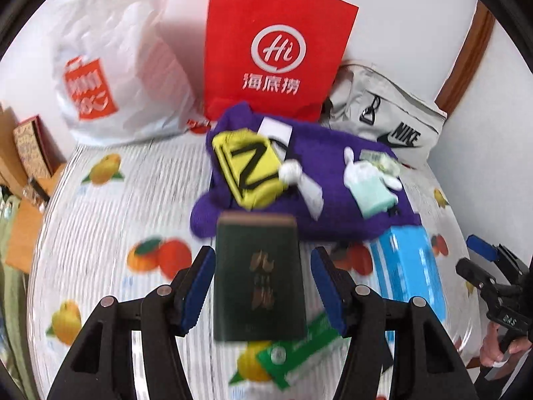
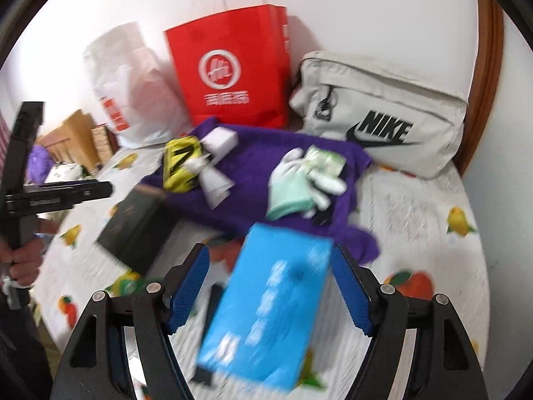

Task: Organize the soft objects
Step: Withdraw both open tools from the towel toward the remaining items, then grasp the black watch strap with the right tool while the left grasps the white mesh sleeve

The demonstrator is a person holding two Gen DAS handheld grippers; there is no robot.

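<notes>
The left tongs [image 1: 260, 286] are spread around the dark green box [image 1: 258, 280]; the right tongs [image 2: 269, 296] are spread around the blue box [image 2: 266, 303]. Both boxes should be squarely centred before closing; the purple towel [image 2: 253, 166] should be left undisturbed.

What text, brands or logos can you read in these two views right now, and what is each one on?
"Hi" in a ring, above "海底捞": red paper bag.
"NIKE" with swoosh: grey pouch.
"Z": yellow item on the purple cloth.
Gold characters on the dark green box: too blurred to read.
White print on the blue box: blurred.
Orange logo on the white plastic bag: unreadable.
</notes>
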